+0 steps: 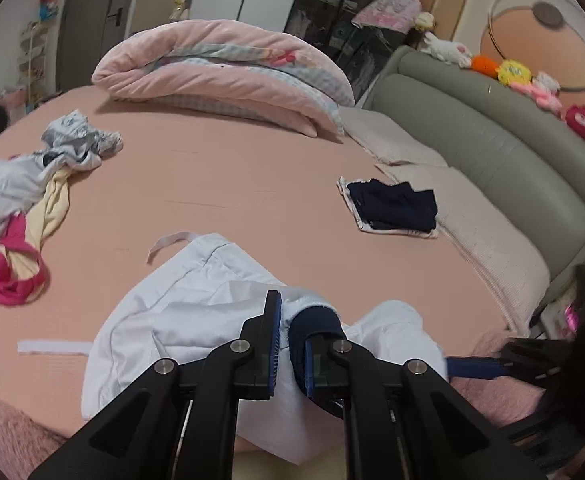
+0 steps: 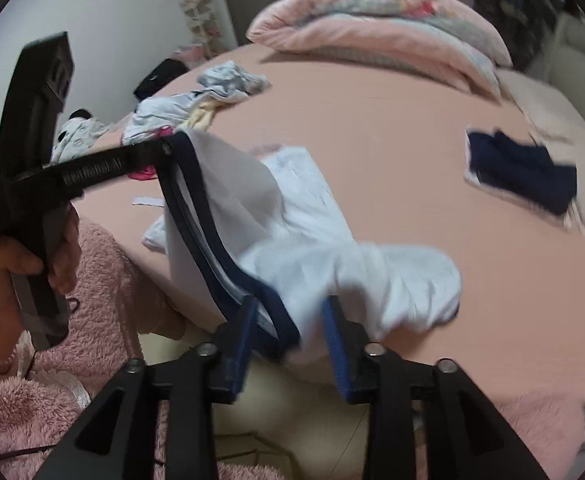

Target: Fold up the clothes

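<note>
A white garment (image 1: 180,304) with a navy band lies at the near edge of the pink bed (image 1: 232,184). My left gripper (image 1: 292,328) is shut on its navy band (image 1: 316,322). In the right wrist view the left gripper (image 2: 164,148) holds that navy band (image 2: 212,232) up, and the white garment (image 2: 332,248) hangs from it. My right gripper (image 2: 292,320) is open, its jaws on either side of the band's lower end. It also shows at the right in the left wrist view (image 1: 476,366).
A pile of unfolded clothes (image 1: 24,204) lies at the left of the bed. A folded navy stack (image 1: 392,208) sits at the right by the pillows (image 1: 472,216). A rolled pink duvet (image 1: 228,72) lies at the far side, before the grey headboard (image 1: 492,136).
</note>
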Tool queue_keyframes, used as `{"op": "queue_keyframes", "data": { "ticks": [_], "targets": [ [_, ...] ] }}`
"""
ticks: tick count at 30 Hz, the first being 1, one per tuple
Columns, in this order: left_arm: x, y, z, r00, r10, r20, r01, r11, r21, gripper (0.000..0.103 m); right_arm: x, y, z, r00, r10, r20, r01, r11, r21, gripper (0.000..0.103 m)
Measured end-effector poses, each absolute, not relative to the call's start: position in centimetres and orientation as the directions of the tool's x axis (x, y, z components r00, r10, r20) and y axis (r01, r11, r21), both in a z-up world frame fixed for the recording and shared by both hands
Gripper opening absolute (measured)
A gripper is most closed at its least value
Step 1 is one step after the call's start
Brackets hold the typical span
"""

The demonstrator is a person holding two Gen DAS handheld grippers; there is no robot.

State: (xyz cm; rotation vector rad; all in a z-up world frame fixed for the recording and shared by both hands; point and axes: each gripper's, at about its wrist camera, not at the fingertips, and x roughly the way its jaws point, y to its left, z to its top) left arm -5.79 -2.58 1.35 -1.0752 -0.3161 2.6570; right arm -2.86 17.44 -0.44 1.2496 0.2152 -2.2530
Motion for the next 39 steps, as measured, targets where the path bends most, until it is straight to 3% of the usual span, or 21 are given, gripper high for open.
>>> {"op": "queue_keyframes", "data": {
  "ticks": [5, 7, 12, 16, 22, 27, 31, 33, 36, 39],
  "targets": [
    [-5.4, -3.3, 2.0, -0.700, 0.304, -0.646, -0.139, -0.946, -0.294, 0.008, -4.8, 14.0, -4.6, -0.424, -0.225, -0.877, 0.573, -0.817, -0.067, 0.051],
    [-5.1, -3.6, 1.9, -0.695, 0.301, -0.653, -0.136, -0.947, -0.292, 0.008, -6.5, 14.2, -6.1, -0.428, -0.167, -0.888, 0.515, -0.853, -0.088, 0.031],
    [-4.6, -4.2, 0.4, -0.669, 0.269, -0.693, -0.101, -0.956, -0.274, 0.008, -9.1, 17.7, -4.0, -0.436, -0.288, -0.853, 0.380, -0.918, 0.115, 0.031],
    [-4.4, -4.2, 0.2, -0.667, 0.279, -0.692, -0.098, -0.952, -0.290, 0.008, -8.5, 18.6, -2.0, -0.432, -0.326, -0.841, 0.385, -0.910, 0.155, 0.031],
    [-4.5, -3.8, 1.2, -0.656, 0.328, -0.680, -0.130, -0.936, -0.326, 0.008, -5.9, 16.1, -0.7, -0.398, -0.376, -0.837, 0.543, -0.832, 0.115, 0.034],
    [-4.2, -3.4, 1.5, -0.645, 0.336, -0.686, -0.142, -0.935, -0.325, 0.008, -7.8, 13.0, -4.2, -0.434, -0.187, -0.881, 0.607, -0.784, -0.133, 0.034],
    [-4.3, -2.6, -0.1, -0.597, 0.334, -0.730, -0.129, -0.937, -0.324, 0.009, -10.2, 11.8, -7.3, -0.547, -0.035, -0.837, 0.546, -0.772, -0.324, 0.029],
    [-4.3, -2.1, -1.4, -0.563, 0.333, -0.757, -0.127, -0.939, -0.319, 0.009, -11.4, 12.9, -6.9, -0.539, -0.066, -0.839, 0.471, -0.850, -0.236, 0.018],
    [-4.3, -1.6, -3.6, -0.509, 0.354, -0.784, -0.132, -0.933, -0.336, 0.009, -12.0, 15.8, -4.2, -0.559, -0.195, -0.806, 0.364, -0.931, -0.027, 0.014],
    [-4.6, -1.3, -5.5, -0.458, 0.378, -0.805, -0.120, -0.923, -0.366, 0.013, -12.1, 18.6, -2.0, -0.665, -0.122, -0.737, 0.240, -0.969, -0.056, 0.014]
  ]
}}
